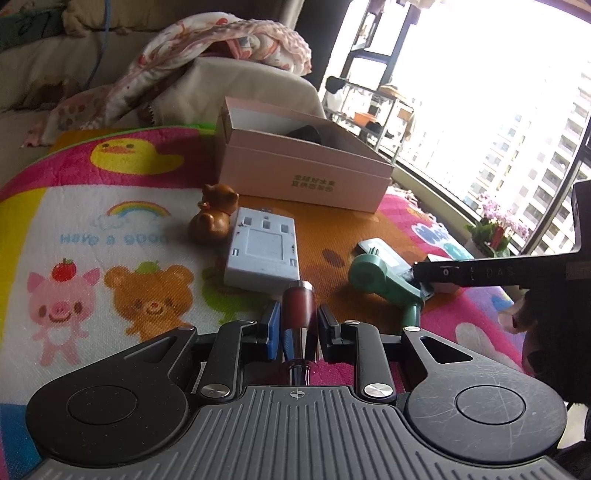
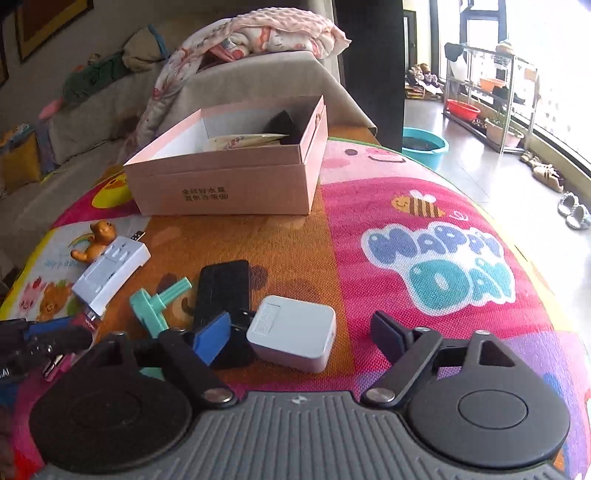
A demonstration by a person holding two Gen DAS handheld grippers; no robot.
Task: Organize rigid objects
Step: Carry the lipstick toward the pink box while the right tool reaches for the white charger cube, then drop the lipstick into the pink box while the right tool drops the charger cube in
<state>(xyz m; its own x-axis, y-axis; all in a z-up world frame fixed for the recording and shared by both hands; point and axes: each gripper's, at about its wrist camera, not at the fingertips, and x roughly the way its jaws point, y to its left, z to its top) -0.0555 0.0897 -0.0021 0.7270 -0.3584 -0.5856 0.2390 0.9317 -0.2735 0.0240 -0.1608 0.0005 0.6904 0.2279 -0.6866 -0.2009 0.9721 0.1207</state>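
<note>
My left gripper is shut on a red-brown cylinder with metal ends, held low over the cartoon mat. Ahead of it lie a white charger block, a brown bear figurine and a green plastic part. An open pink box stands behind them. My right gripper is open around a white square adapter, its jaws standing apart on either side. A black flat device lies just beyond it. The pink box holds a dark object and a packet.
A colourful mat covers the table. A sofa with a flowered blanket stands behind it. The right gripper's arm shows at the right of the left wrist view. The table edge curves away on the right above the floor.
</note>
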